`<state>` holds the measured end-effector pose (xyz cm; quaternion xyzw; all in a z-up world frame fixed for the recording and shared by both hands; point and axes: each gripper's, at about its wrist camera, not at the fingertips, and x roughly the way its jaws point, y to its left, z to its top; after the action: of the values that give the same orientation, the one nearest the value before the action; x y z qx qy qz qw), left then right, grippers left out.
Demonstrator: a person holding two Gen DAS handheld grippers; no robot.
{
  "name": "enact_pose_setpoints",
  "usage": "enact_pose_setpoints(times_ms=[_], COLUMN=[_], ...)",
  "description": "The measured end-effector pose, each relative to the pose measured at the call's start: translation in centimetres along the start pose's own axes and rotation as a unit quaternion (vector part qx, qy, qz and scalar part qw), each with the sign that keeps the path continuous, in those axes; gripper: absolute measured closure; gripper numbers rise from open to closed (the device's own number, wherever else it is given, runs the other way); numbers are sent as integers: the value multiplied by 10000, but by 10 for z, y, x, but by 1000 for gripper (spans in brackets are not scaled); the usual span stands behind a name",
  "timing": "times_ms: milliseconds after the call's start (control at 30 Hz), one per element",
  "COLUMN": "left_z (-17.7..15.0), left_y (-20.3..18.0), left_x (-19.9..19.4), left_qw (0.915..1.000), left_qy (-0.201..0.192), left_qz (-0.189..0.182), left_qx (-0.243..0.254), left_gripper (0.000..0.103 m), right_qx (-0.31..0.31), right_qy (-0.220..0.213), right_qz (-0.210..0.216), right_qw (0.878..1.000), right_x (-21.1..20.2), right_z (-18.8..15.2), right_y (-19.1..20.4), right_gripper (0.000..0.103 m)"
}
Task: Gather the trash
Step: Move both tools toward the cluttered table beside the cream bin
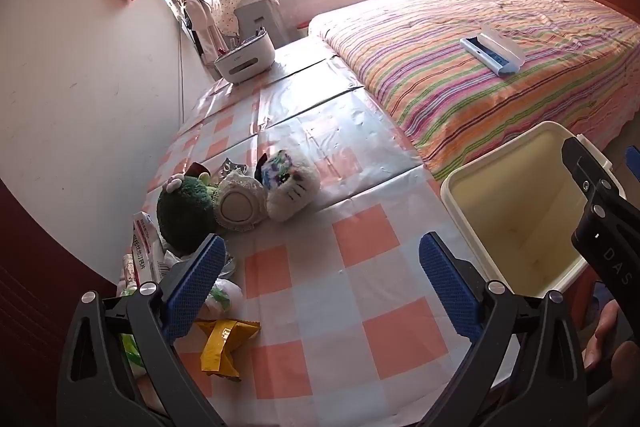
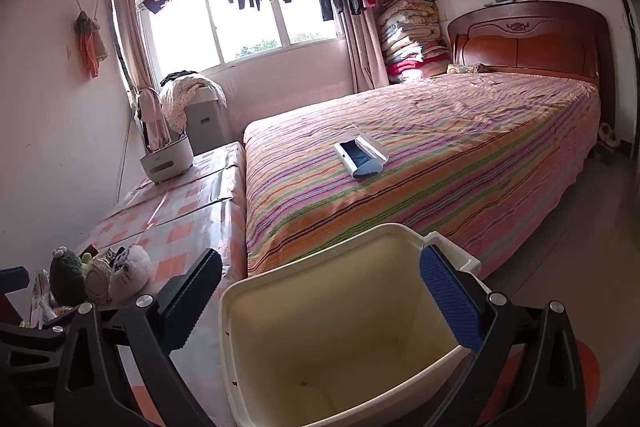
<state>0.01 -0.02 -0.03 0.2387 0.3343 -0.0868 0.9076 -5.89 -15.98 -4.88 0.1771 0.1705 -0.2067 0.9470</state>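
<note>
Both the left tongs (image 1: 322, 281) and right tongs (image 2: 320, 301) gape wide and empty, while the yellow wrapper (image 1: 224, 345), probably light, crinkly and best pinched at a raised fold, lies on the tabletop (image 1: 360, 239) beside the bin (image 1: 516, 211).

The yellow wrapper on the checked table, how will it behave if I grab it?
The yellow wrapper looks crumpled and thin, so probably light and floppy, folding between the jaws. Its glossy film may slip, and a push would likely slide it over the shiny tablecloth.

The left wrist view looks down close over the orange-checked tabletop (image 1: 352, 267). The right wrist view sits over the cream plastic bin (image 2: 340, 339) (both views share it), facing the striped bed (image 2: 440, 155).
</note>
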Motion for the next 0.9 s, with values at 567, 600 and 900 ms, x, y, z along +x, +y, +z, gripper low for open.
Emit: enact_pose_setpoints(times_ms=[567,600,900], left_z=[-5,-5,-8], left_y=[6,6,12], left_x=[1,1,-1], left_qw=[10000,10000,9999], left_qy=[-8,-9,-47], left_qz=[13,13,19], left_qx=[-56,-63,-89], left_gripper=[7,7,7], right_qx=[-10,-17,-60], right_qy=[107,108,102], right_qz=[40,40,57], right_qw=[9999,9999,9999], right_x=[8,8,8], right_z=[0,0,-3], right_y=[3,4,8], right_gripper=[6,6,6])
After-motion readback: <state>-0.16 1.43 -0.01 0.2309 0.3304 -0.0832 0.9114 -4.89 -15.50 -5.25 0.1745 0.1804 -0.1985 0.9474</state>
